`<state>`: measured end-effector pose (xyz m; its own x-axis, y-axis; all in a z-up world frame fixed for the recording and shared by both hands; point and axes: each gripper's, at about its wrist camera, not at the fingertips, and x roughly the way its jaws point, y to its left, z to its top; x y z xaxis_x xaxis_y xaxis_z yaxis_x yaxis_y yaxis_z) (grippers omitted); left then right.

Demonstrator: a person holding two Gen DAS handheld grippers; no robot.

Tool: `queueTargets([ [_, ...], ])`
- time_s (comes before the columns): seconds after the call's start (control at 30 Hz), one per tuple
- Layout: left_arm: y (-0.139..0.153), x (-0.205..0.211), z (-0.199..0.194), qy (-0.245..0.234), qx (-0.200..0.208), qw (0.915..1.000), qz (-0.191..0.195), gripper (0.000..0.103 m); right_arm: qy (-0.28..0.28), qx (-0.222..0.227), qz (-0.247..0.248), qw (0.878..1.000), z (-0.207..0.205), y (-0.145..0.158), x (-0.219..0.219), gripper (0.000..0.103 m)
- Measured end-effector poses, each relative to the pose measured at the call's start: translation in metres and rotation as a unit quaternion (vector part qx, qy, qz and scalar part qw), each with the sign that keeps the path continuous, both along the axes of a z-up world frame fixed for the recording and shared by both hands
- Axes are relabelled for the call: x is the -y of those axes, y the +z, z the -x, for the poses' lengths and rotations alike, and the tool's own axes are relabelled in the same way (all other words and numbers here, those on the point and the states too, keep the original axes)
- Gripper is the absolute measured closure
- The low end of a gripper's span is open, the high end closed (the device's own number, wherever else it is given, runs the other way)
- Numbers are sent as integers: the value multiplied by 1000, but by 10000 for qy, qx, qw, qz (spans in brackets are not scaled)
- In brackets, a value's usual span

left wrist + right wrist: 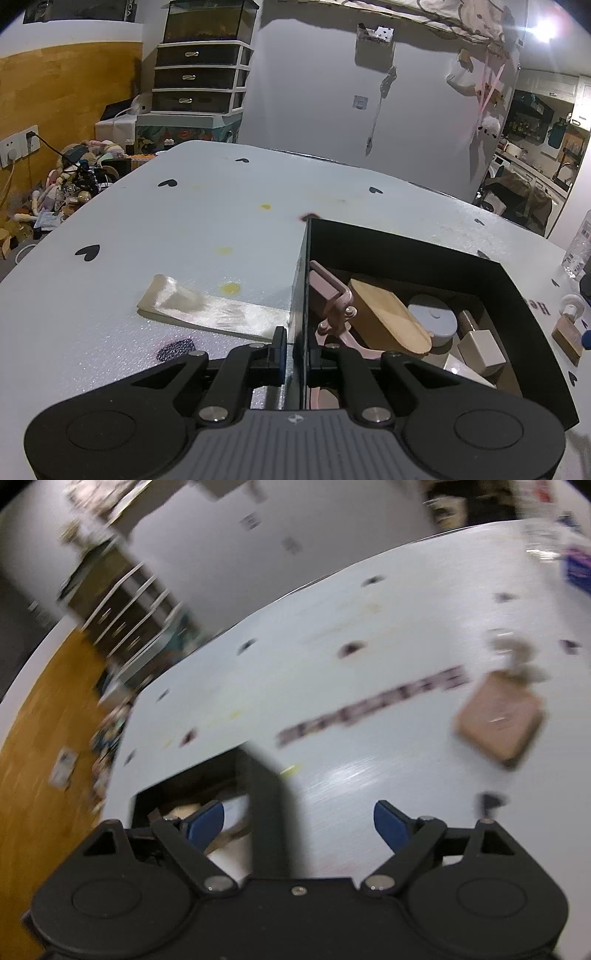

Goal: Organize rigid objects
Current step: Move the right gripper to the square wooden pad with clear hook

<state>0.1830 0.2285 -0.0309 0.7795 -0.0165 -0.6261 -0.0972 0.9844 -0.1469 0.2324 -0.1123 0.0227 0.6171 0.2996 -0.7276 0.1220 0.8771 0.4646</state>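
Left gripper (pixel 295 354) clamping the black box's (pixel 406 243) left wall, wooden scoop (pixel 388 317) lying inside the box, right gripper (pixel 299 821) hanging spread wide over the tabletop (pixel 369 635), wooden-based brush (pixel 498 720) sitting near the right edge.

Right wrist view all motion-blurred: table print (pixel 373 705) unreadable, brown block (pixel 498 723) smeared. Box (pixel 406 251) near side hidden behind left gripper (pixel 297 354). Bottle (pixel 581 243) cut off at edge.
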Motion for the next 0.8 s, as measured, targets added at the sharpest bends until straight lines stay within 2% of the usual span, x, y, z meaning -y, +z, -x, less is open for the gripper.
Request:
queueTargets([
  [0.13,0,1,-1,12,7,10000,-14,94,-462,365,618,9963,-1,-15,32,11],
  [0.37,0,4,-4,23,-47,10000,-77,94,-604,699,1440,9853,-11,-44,64,10],
  [0.43,-1,3,-4,41,-57,9999,-79,94,-486,907,1774,9787,-13,-50,69,10],
  [0.53,-2,3,-4,63,-71,9999,-73,94,58,1208,2102,9701,-18,-59,75,5],
  [0.8,-3,1,-5,61,-91,9999,-50,94,813,1283,1941,9691,-42,-73,94,5],
])
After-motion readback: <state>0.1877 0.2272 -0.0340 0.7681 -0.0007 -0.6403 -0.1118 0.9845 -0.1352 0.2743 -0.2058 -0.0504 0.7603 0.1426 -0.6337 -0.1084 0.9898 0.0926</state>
